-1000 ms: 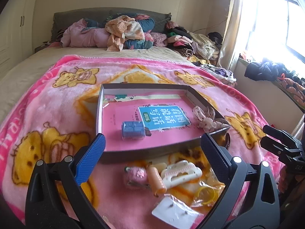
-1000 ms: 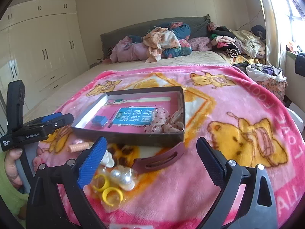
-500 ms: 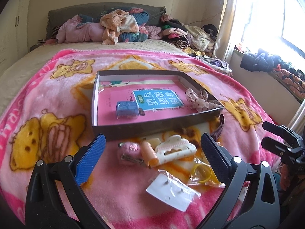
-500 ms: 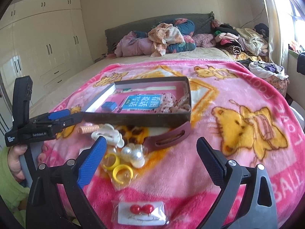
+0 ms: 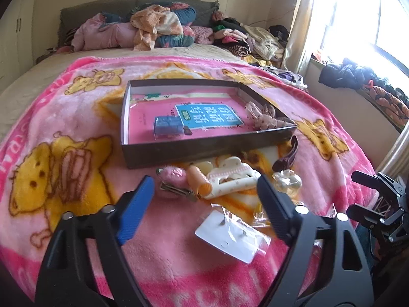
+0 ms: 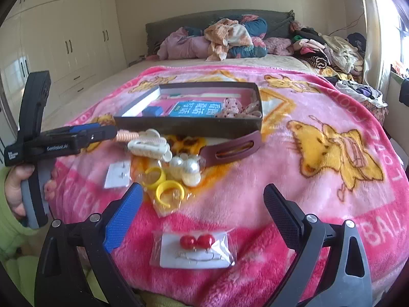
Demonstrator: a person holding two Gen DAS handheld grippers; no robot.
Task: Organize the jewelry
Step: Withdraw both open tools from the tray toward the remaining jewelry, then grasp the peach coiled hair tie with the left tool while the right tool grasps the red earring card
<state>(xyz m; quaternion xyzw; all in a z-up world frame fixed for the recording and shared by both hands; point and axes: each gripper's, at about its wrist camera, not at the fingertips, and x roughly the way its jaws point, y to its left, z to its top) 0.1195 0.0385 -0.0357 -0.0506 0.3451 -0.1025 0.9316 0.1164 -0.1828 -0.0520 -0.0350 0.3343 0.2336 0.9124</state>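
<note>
Compared with a second ago, both cameras sit lower and nearer the loose jewelry on the pink blanket (image 6: 294, 179), and the left gripper (image 5: 204, 199) has narrowed: its jaws are closing, with nothing pressed between them yet, over the pink hair clip (image 5: 173, 176), the orange spiral piece (image 5: 199, 181) and the white claw clip (image 5: 230, 179). The right gripper (image 6: 202, 204) hangs released, fingers wide apart, above a card of red earrings (image 6: 194, 250) that had not been in view a second ago. The dark shallow box (image 5: 179, 151) lies in the same place on the bed, holding a blue packet (image 5: 167, 126) and a dotted bow (image 5: 265, 117). The left view alone shows the white stud card (image 5: 230, 238) close up in its clear wrap. Only the right view shows the yellow rings (image 6: 163, 186), the pearl beads (image 6: 186, 168), the full maroon hair clip (image 6: 230, 151) just in front of the box, and a hand (image 6: 15, 192) in a green sleeve gripping the left gripper's handle. Cupboards (image 6: 64, 38) appear fully on that side too.
</note>
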